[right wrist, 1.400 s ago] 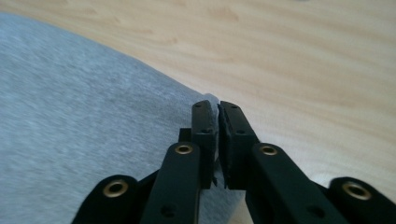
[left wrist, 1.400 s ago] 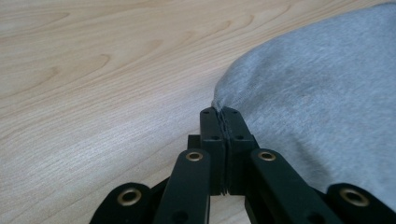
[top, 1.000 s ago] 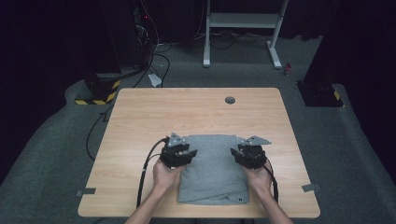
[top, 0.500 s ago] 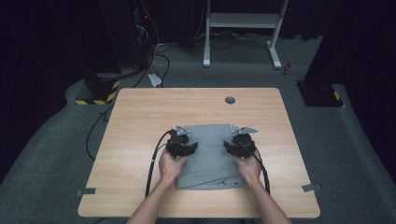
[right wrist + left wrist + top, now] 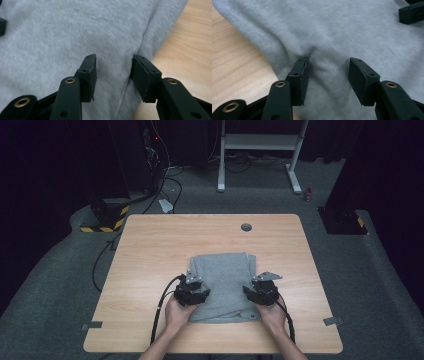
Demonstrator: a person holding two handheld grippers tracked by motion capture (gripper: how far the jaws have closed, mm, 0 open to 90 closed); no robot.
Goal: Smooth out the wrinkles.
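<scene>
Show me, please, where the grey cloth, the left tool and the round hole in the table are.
grey cloth (image 5: 225, 275): high view, middle of its folded top.
left tool (image 5: 328, 72): left gripper view, midway between its tips, jaws apart over the cloth.
round hole (image 5: 246, 227): high view, its centre, near the table's far edge.

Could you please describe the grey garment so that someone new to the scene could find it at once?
On the wooden table, look at the near half, between the left gripper and the right gripper. The folded grey garment lies there: soft, heathered fabric, the lone cloth on bare wood.
</scene>
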